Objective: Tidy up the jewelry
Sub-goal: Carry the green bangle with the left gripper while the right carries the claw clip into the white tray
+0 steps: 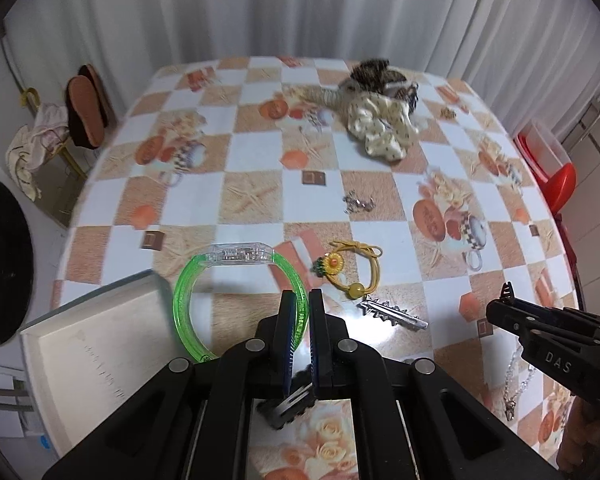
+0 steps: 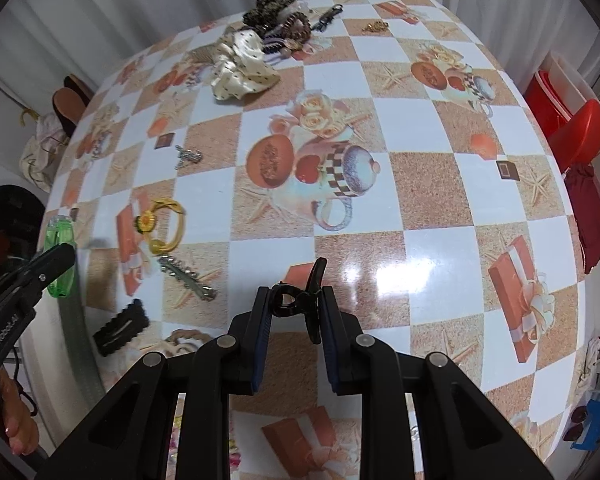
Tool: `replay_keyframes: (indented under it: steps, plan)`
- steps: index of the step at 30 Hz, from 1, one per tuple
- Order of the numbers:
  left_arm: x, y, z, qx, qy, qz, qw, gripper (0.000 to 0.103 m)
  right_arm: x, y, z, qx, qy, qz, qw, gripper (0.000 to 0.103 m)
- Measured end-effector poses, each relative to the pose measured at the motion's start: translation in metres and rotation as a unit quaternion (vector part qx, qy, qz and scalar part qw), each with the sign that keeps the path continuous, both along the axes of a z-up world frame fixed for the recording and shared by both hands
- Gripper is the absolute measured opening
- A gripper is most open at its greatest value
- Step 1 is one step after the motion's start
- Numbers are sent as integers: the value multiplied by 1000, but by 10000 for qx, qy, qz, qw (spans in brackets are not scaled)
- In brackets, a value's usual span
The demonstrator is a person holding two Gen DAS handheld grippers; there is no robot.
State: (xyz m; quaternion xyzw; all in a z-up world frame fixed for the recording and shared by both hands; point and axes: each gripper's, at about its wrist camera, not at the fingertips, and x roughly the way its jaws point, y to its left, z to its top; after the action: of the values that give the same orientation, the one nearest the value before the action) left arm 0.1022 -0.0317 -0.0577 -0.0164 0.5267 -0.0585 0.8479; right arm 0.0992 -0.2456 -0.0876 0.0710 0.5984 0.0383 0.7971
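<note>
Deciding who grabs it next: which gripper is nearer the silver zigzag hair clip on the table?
Left. The left gripper, shut on the green plastic bangle, is just beside the silver zigzag hair clip; the right gripper, holding a black claw clip, sits farther off.

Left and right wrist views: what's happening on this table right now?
A person is sorting jewelry and hair accessories on a checkered tablecloth. The left hand-held gripper is shut on a green plastic bangle, beside a white box. The right hand-held gripper is shut on a small black claw clip. A yellow flower hair tie, silver clip and scrunchie pile lie unsorted.
</note>
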Motion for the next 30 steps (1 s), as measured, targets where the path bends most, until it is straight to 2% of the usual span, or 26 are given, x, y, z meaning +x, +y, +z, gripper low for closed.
replay_keyframes:
  steps: [6, 13, 21, 25, 30]
  plan:
    - [-24, 33, 19, 30, -134, 315, 9994, 11, -1, 24, 18, 139, -126, 259, 9995, 26]
    - [-59, 82, 25, 285, -183, 754, 9966, 11, -1, 80, 35, 364, -267, 804, 9957, 26]
    - [-83, 136, 2, 679, -42, 1170, 9908, 11, -4, 173, 37, 736, -269, 1687, 9825, 26]
    - [-87, 149, -16, 861, 21, 1202, 9890, 11, -2, 217, 29, 900, -166, 2027, 9749, 26]
    - [-87, 158, -34, 890, 122, 1254, 9880, 11, 3, 259, 12, 908, -39, 2407, 9663, 26]
